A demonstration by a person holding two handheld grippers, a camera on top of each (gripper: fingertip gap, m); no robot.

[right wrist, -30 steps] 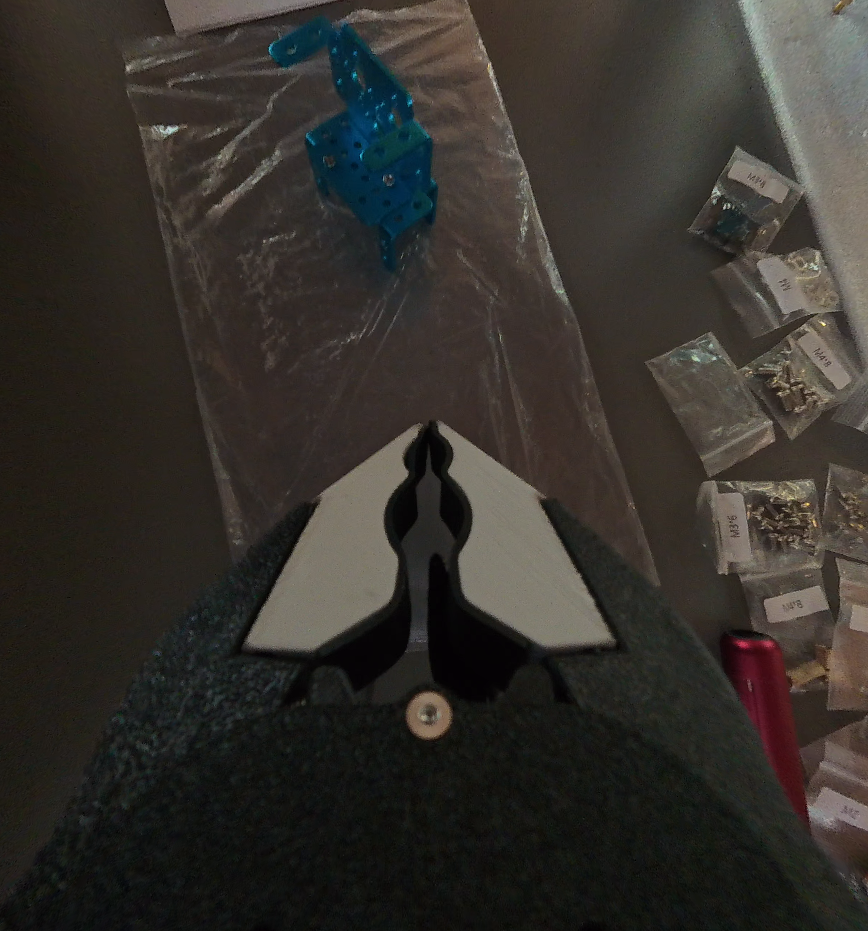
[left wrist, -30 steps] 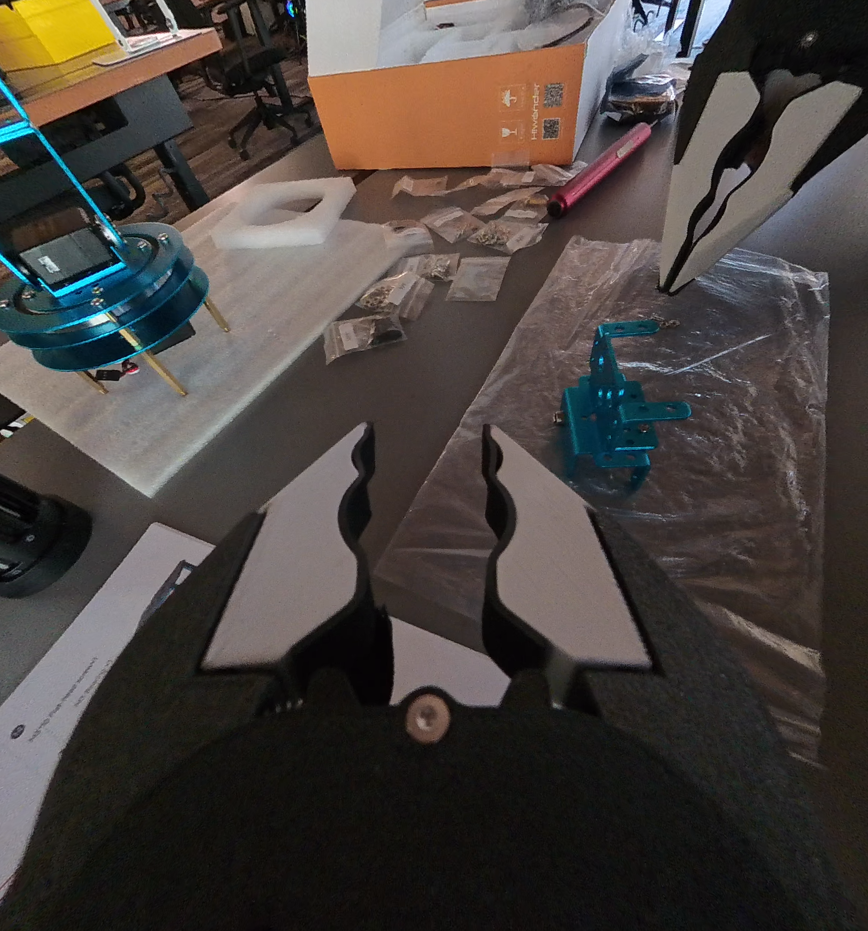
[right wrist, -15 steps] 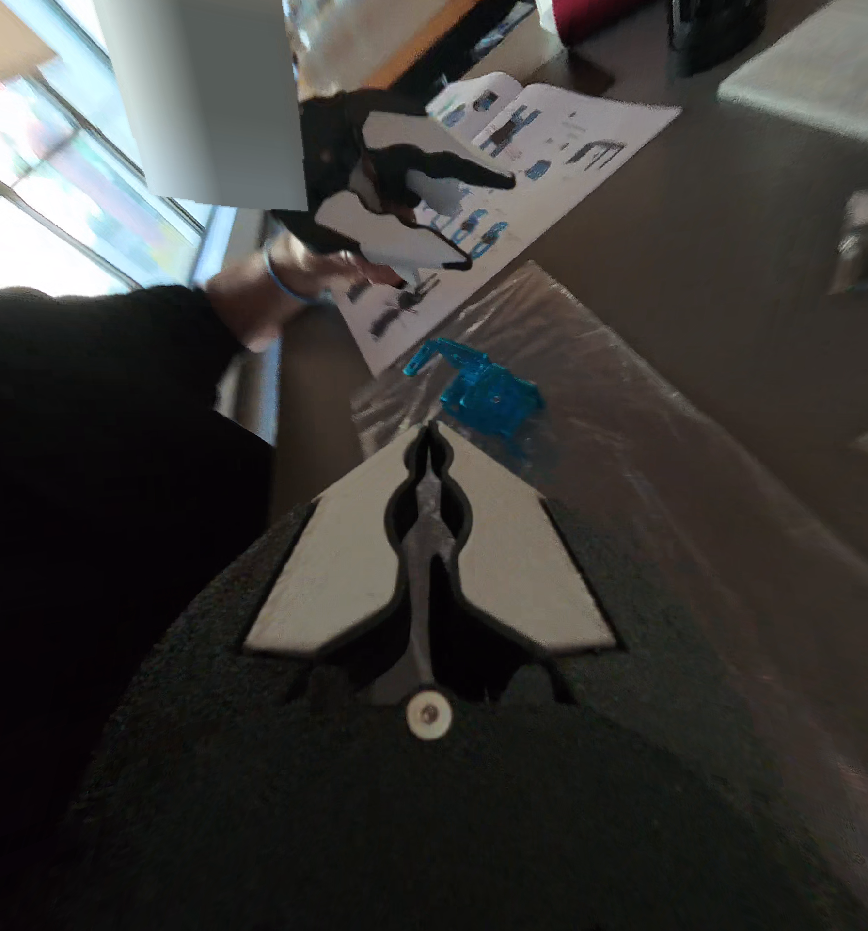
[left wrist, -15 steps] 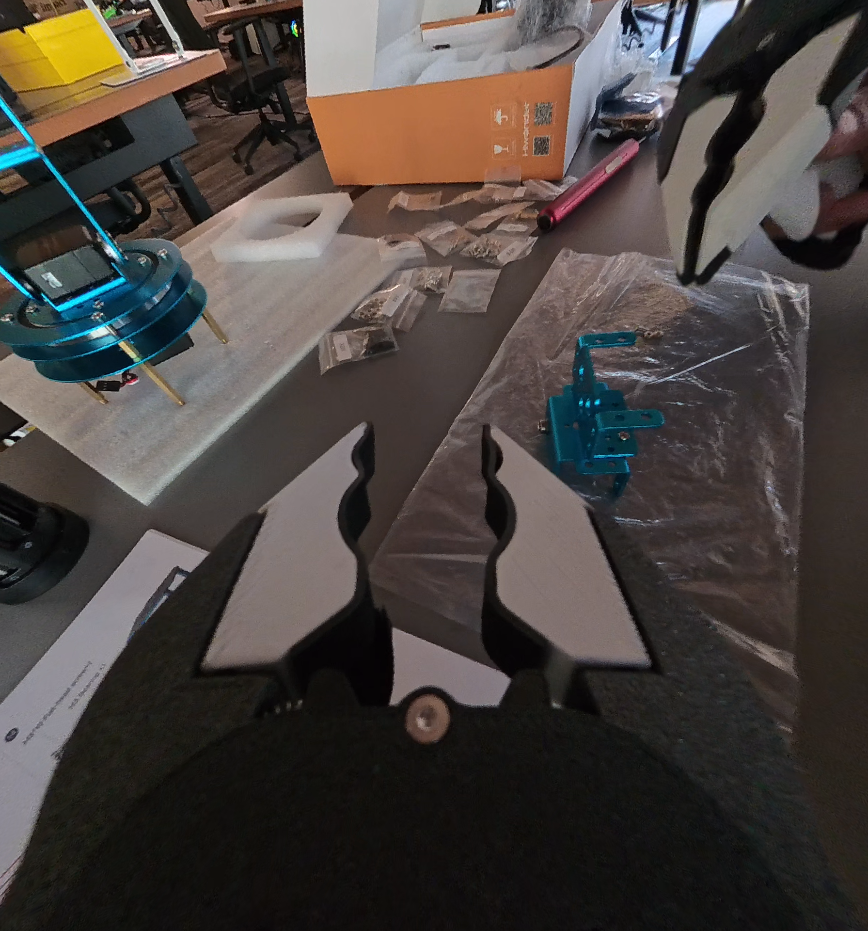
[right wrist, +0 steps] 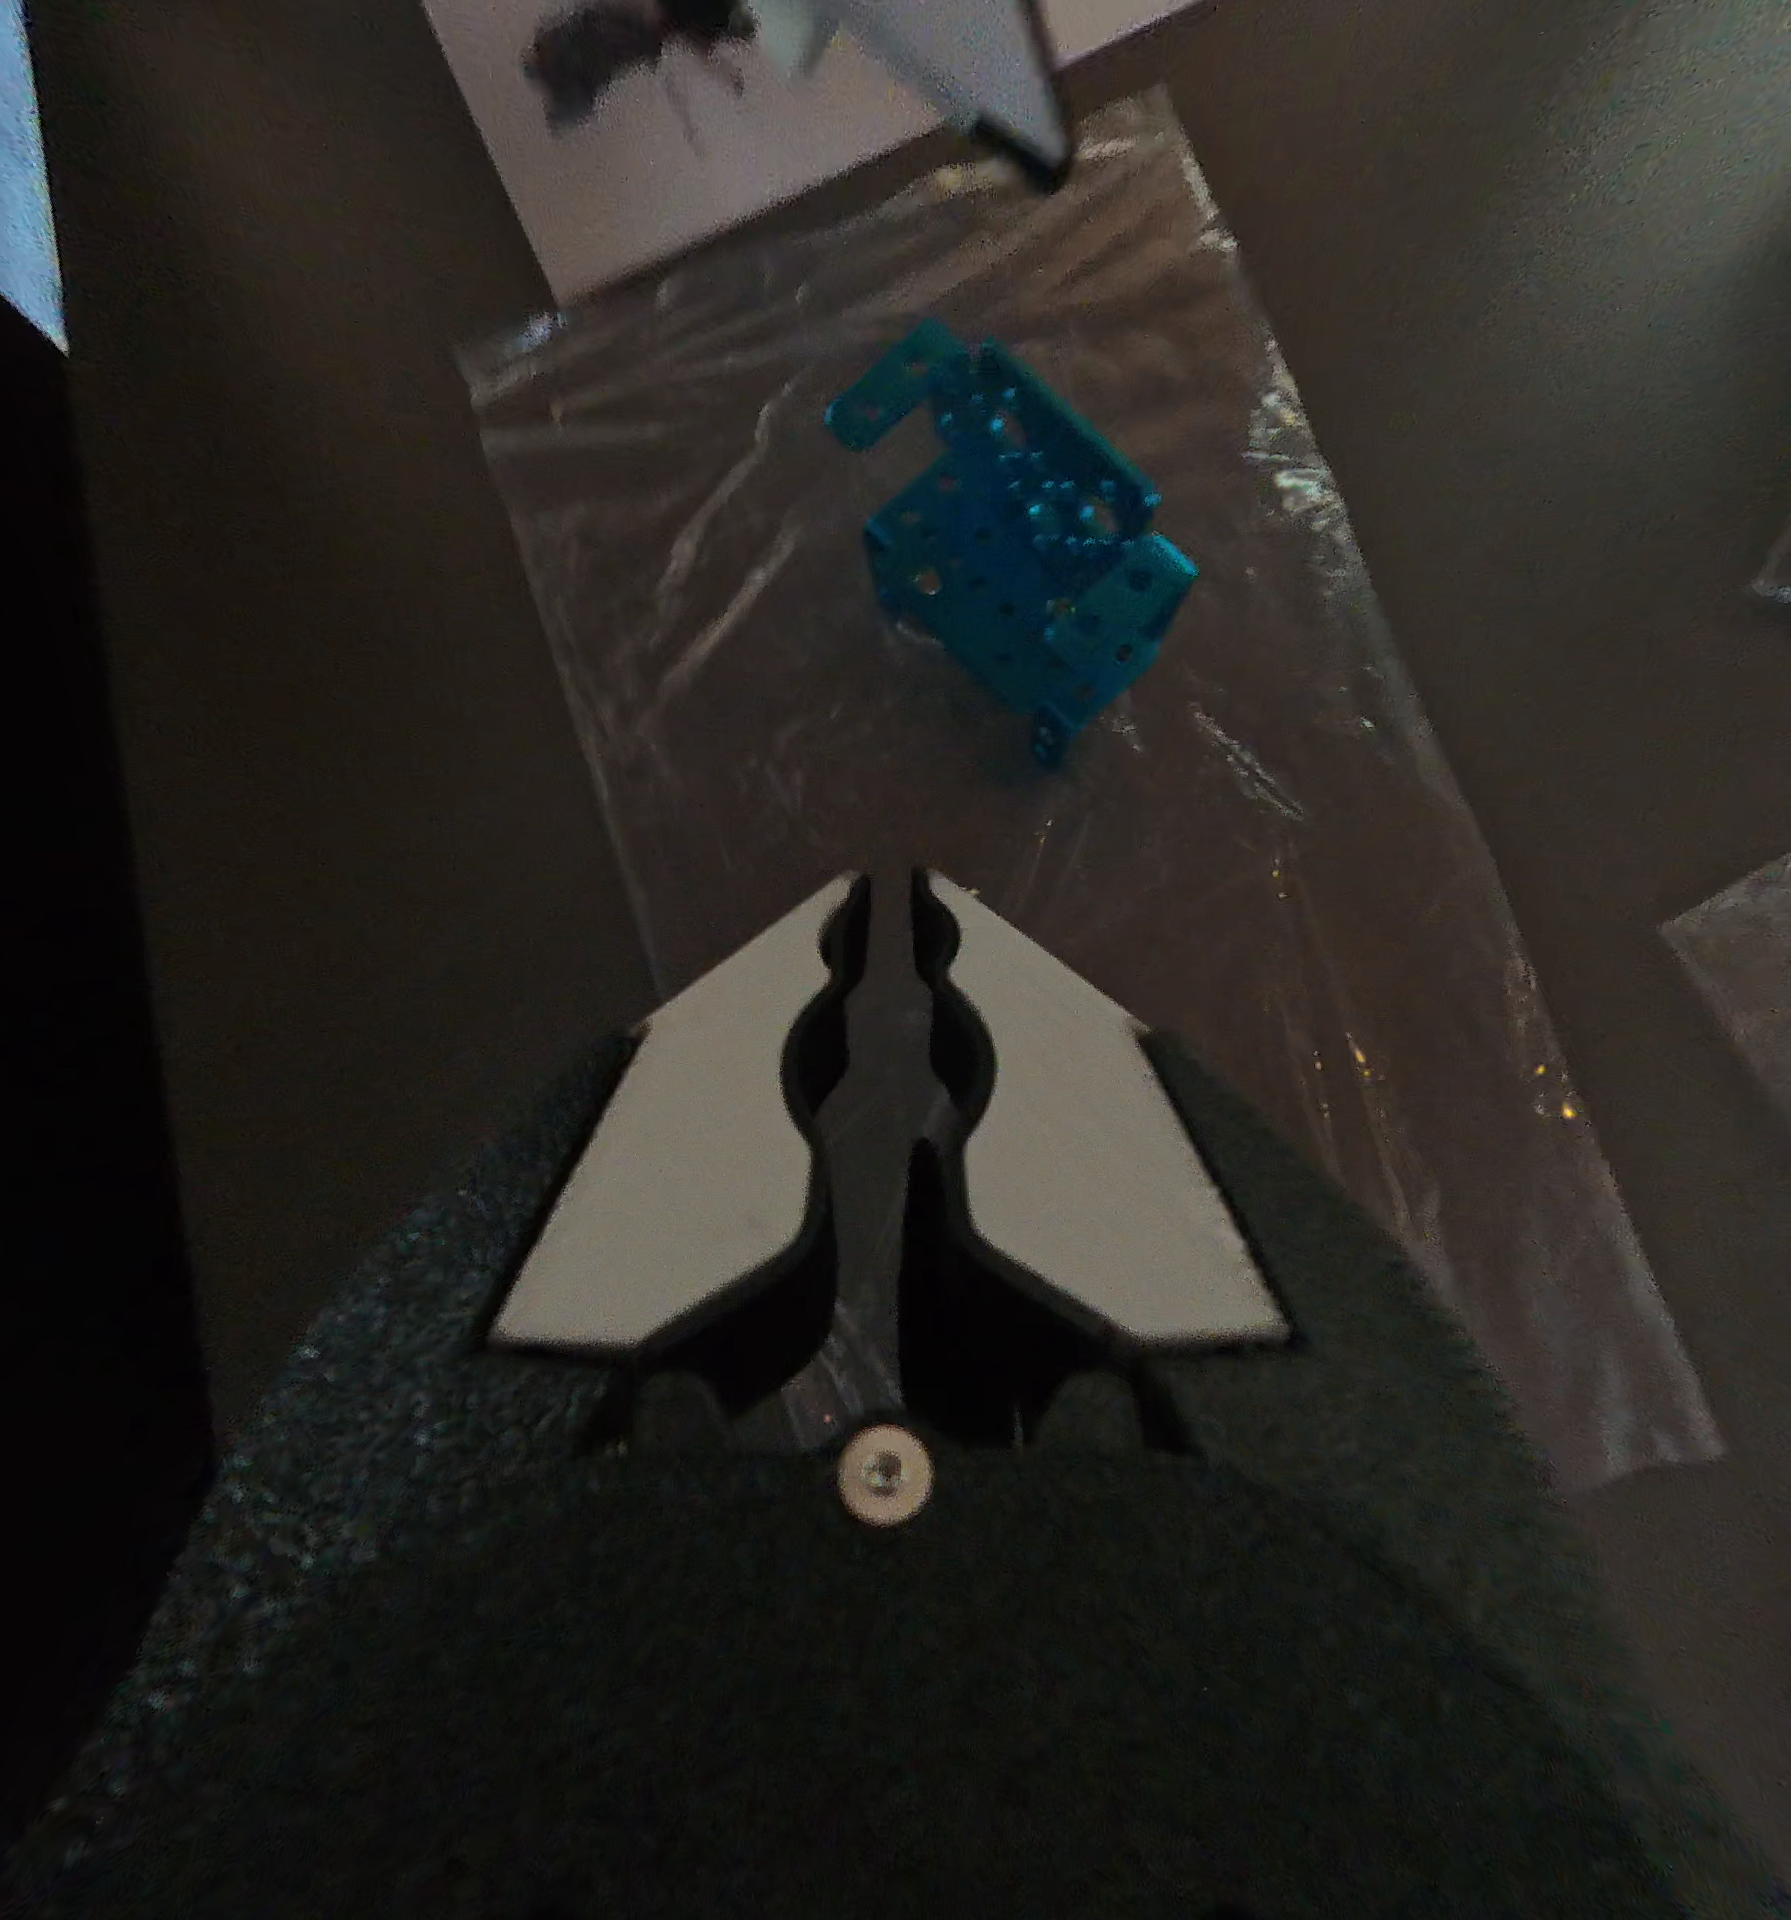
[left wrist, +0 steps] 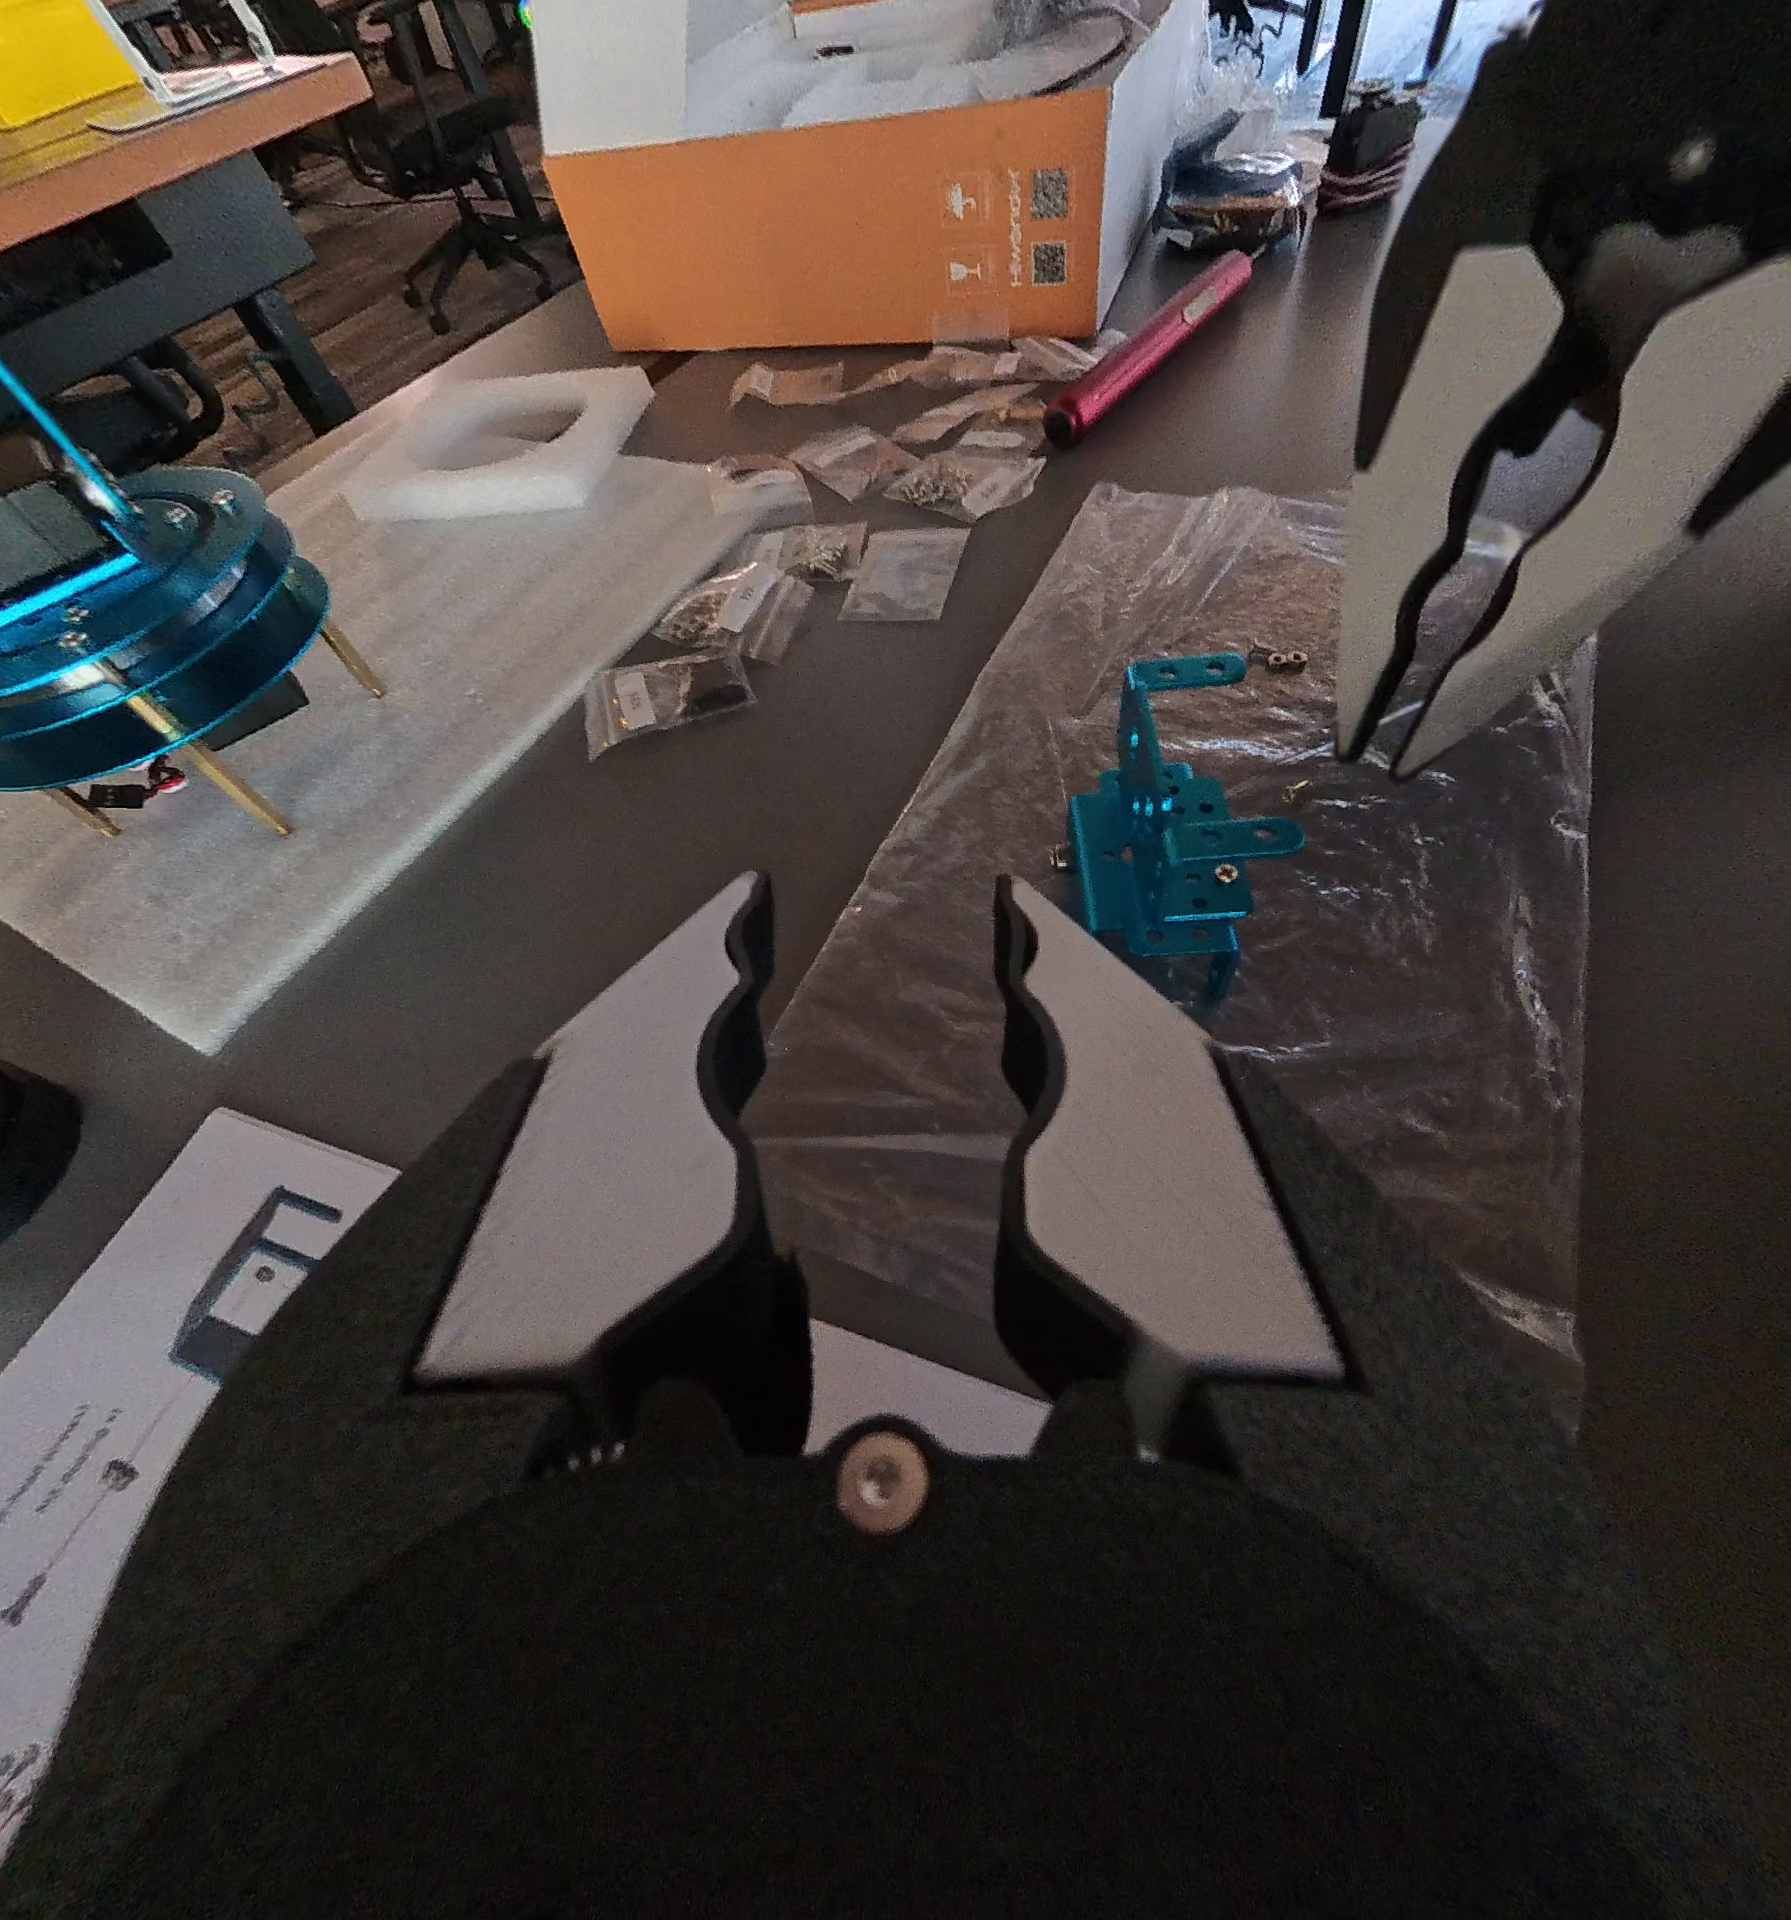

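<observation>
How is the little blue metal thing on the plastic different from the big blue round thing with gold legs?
The blue bracket assembly is small, boxy and full of holes; the blue round base is much bigger and made of stacked discs. The bracket assembly sits straight on the clear plastic bag; the round base stands raised on gold legs over white foam sheet. Both are shiny blue.

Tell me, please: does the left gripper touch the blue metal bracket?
Apart. The left wrist view shows the left gripper open, with clear plastic sheet visible between its fingertips and the blue metal bracket.
</observation>
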